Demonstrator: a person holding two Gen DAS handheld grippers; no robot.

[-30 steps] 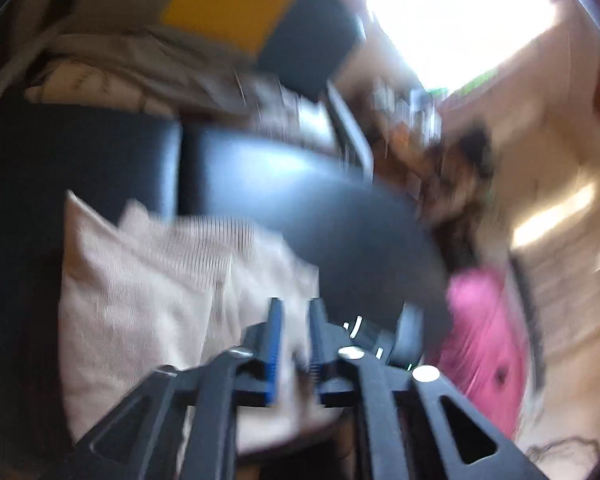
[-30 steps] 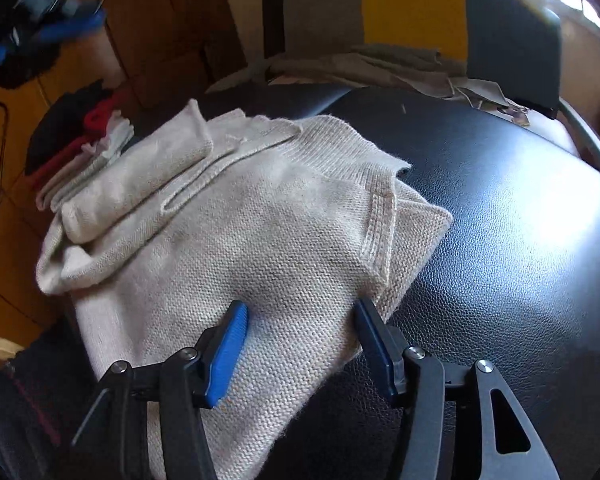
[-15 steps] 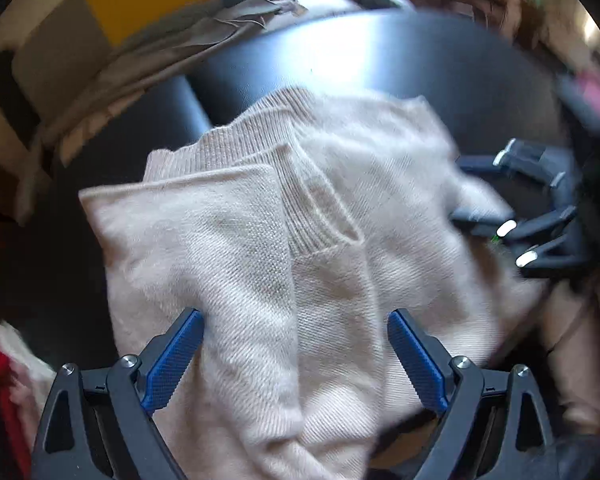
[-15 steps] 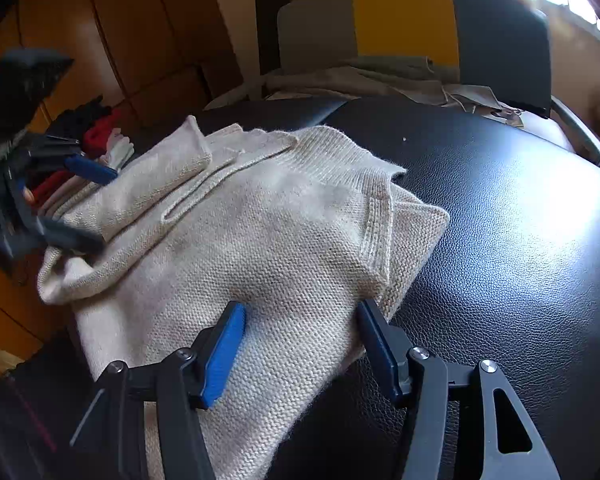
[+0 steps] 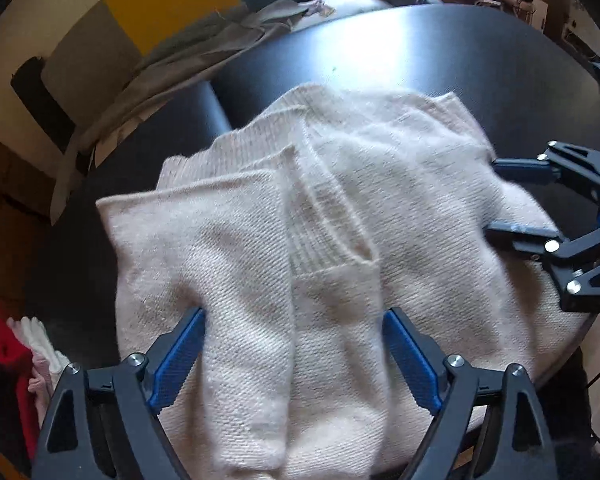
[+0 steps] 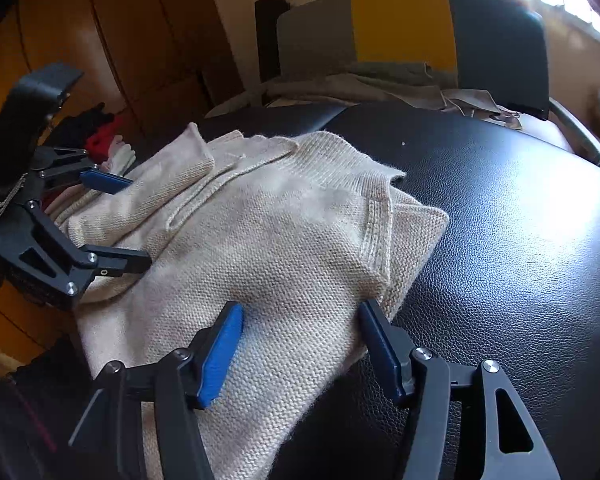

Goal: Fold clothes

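Observation:
A cream knitted sweater lies folded on a black leather surface, its ribbed collar toward the far side. My left gripper points down over the sweater's near part, open wide, both blue pads resting on the knit with nothing pinched. It also shows as the left gripper at the sweater's left end in the right wrist view. My right gripper is open and straddles the sweater's right corner, fabric lying flat between the pads. The right gripper appears at the sweater's right edge in the left wrist view.
A chair back in grey, yellow and dark blocks stands beyond the surface, with grey cloth draped on its seat. Red and white clothes are piled at the left. Wooden cabinets stand behind.
My left gripper was shut and pointed across the room; it swung down over the sweater and opened wide. The right gripper stayed in place on the sweater's corner.

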